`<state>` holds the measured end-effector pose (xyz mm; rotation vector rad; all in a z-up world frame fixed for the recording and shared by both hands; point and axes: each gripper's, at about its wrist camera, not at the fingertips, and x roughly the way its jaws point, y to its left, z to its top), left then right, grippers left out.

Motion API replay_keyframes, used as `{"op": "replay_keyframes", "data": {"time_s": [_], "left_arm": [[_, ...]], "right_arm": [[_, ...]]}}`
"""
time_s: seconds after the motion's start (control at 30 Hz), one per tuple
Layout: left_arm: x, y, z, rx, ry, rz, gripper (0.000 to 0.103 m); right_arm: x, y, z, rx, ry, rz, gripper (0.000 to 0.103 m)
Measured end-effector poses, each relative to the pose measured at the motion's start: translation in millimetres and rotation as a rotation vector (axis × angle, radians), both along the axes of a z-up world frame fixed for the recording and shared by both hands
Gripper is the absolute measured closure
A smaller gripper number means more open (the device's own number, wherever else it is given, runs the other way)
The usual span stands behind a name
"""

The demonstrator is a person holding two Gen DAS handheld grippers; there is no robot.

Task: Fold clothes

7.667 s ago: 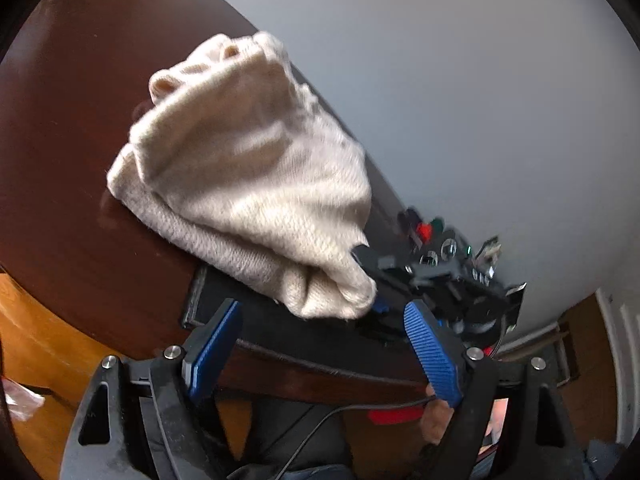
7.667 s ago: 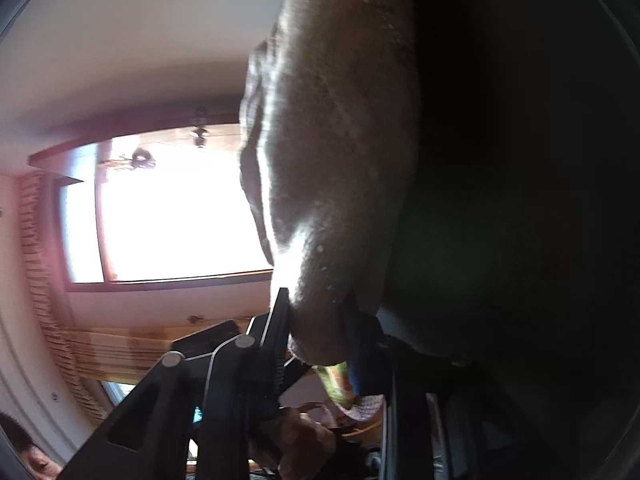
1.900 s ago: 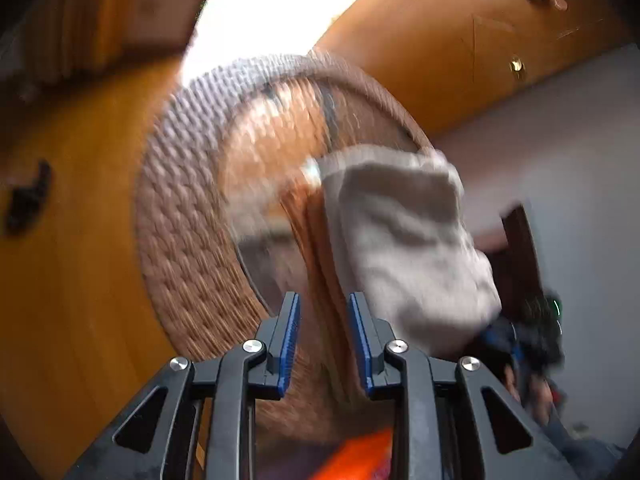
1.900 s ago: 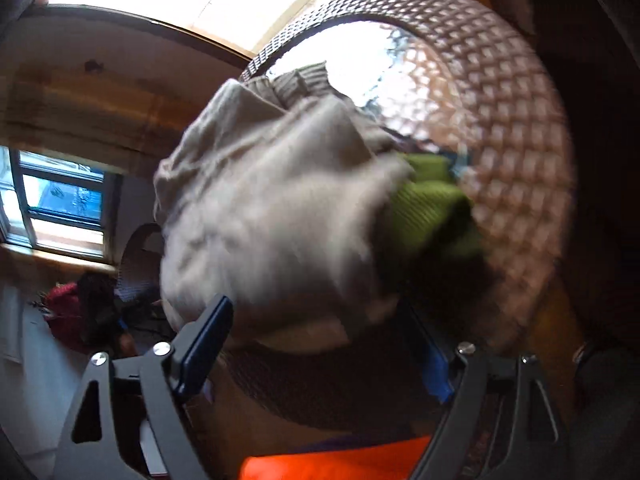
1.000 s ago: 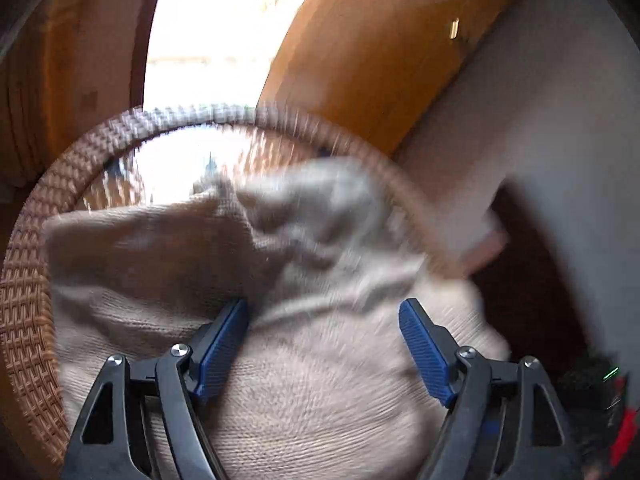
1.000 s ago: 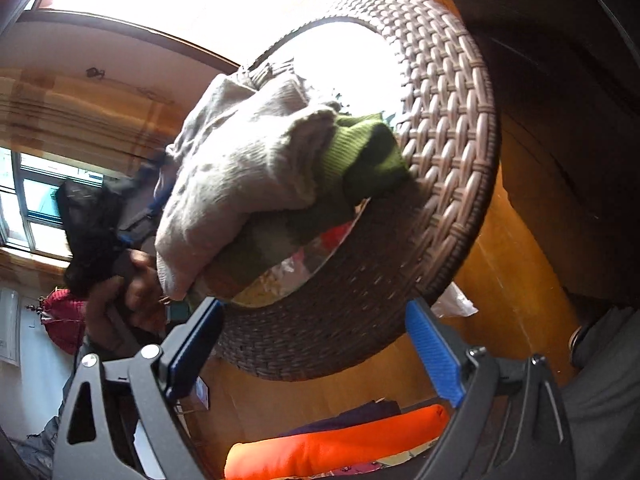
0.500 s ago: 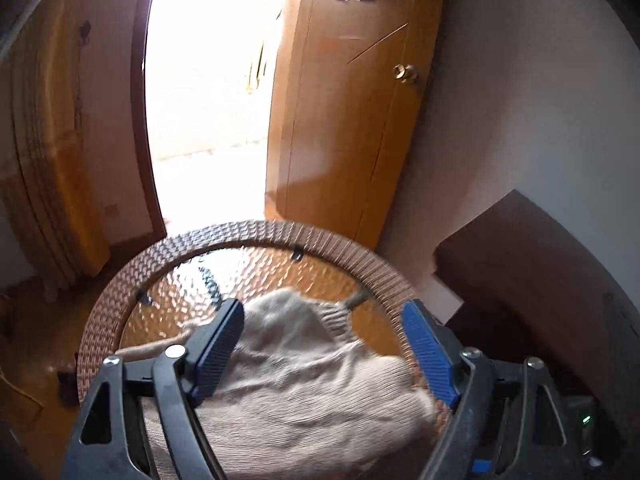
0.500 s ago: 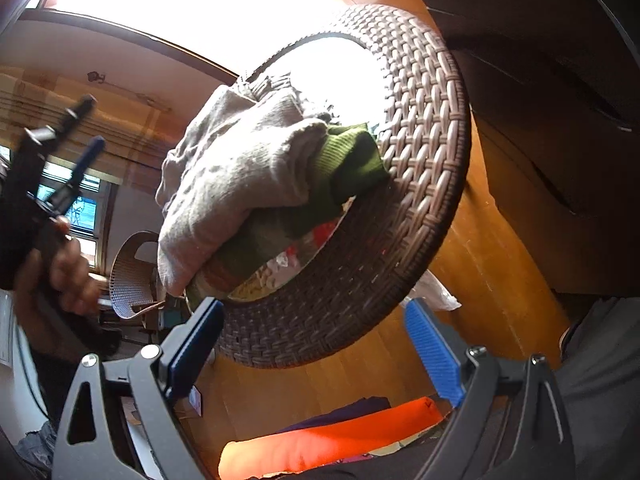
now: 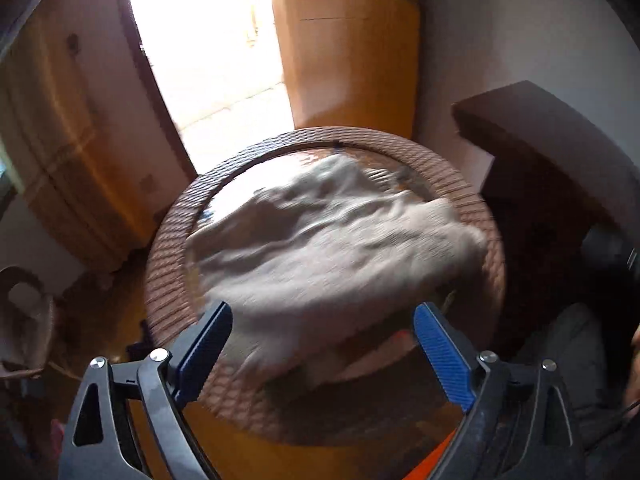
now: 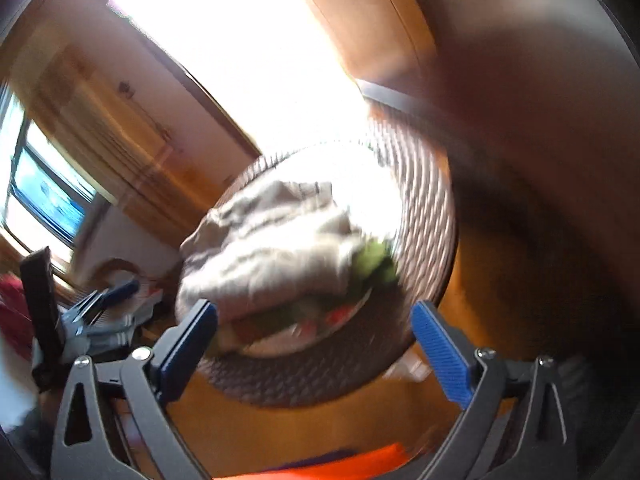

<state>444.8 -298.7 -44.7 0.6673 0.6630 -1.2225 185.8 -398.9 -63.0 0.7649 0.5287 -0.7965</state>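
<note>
A folded beige knit sweater (image 9: pixel 328 252) lies on top of the round wicker table (image 9: pixel 168 248), over a green garment (image 10: pixel 374 262) and other folded clothes. My left gripper (image 9: pixel 324 344) hangs above and in front of the table; its jaws are opening, with nothing between the blue pads. My right gripper (image 10: pixel 314 340) is also raised clear of the pile, its jaws opening and empty. The sweater (image 10: pixel 272 244) shows blurred in the right wrist view, and the left gripper (image 10: pixel 96 304) appears at that view's left edge.
A dark wooden desk (image 9: pixel 552 160) stands right of the table. Behind it are an orange wooden door (image 9: pixel 352 48) and a bright doorway. Wooden floor surrounds the table; an orange object (image 10: pixel 340 464) lies below it. A wicker chair (image 9: pixel 24 312) sits at the far left.
Both grippers let go of the beige sweater onto the pile, opened wider and rose up and back. The table now sits farther away in both views.
</note>
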Motion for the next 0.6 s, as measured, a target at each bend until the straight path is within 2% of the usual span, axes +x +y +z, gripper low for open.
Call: {"op": "replay_keyframes", "data": {"time_s": [0.13,0.17,0.23,0.43,0.47,0.6], "left_arm": [[19,21,10,-0.115,-0.015,0.102,0.002],[25,27,15,-0.166,0.01,0.127,0.001],[33,34,20,-0.215,0.048,0.151,0.001],[62,53,27,-0.306,0.158,0.212,0.001],[66,55,28,-0.31,0.155,0.225,0.001],[73,54,29,-0.285,0.046,0.312,0.001]], "right_arm": [[15,30,33,-0.238,0.071,-0.006,0.001],[18,36,38,-0.284,0.091,-0.01,0.0],[25,44,43,-0.337,0.135,-0.013,0.0],[46,52,52,-0.301,0.157,-0.038,0.0],[51,54,53,-0.293,0.164,-0.04,0.0],[72,69,54,-0.293,0.211,-0.004,0.0]]}}
